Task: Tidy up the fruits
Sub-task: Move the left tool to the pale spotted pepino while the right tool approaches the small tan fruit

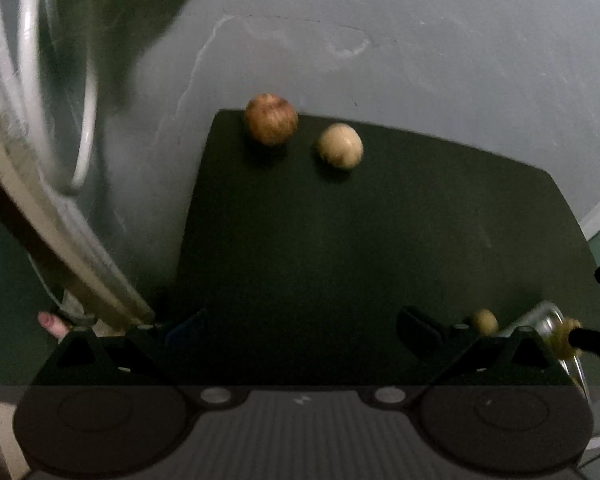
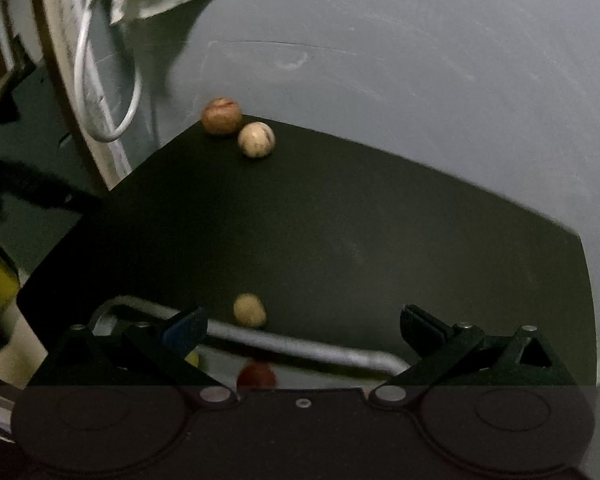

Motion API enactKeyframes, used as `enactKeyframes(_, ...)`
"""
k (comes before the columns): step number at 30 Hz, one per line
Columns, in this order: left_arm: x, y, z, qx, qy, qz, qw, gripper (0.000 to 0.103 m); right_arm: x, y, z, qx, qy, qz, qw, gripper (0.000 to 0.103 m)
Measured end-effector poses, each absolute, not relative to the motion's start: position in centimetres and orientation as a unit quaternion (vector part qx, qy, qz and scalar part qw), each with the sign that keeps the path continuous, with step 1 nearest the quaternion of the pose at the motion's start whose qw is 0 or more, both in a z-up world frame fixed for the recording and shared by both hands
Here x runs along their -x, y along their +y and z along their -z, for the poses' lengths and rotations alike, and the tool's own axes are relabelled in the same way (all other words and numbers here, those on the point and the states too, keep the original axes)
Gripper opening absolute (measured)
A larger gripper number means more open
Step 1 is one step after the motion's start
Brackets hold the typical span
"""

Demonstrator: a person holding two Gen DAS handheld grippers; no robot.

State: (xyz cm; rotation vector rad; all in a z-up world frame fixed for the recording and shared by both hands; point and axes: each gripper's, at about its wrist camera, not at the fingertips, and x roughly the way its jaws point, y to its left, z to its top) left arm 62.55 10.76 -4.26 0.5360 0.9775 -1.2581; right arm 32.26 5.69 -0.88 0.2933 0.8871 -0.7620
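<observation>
Left wrist: my left gripper (image 1: 300, 330) is open and empty; brown fruit (image 1: 271, 119) and pale fruit (image 1: 340, 145) upper centre on the dark mat (image 1: 380, 240). Right wrist: right gripper (image 2: 302, 326) open; small fruit (image 2: 250, 310) lower centre beside the metal tray (image 2: 300, 346), red fruit (image 2: 256, 376) half hidden, blurred.
</observation>
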Motion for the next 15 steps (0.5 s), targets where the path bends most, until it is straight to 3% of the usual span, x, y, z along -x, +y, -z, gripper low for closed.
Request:
enactKeyframes(5,-64.9,8.1,5.2,-0.223,0.429,0.570,0.665,0.102,-36.2,4.3,0.8,-0.093,0.436,0.348,0.825,0.102)
enactKeyframes(15,-64.8,3.8,7.6,-0.233,0.427,0.615,0.620,0.102,-38.3,5.2,3.9,-0.172,0.447,0.368,0.797,0.101)
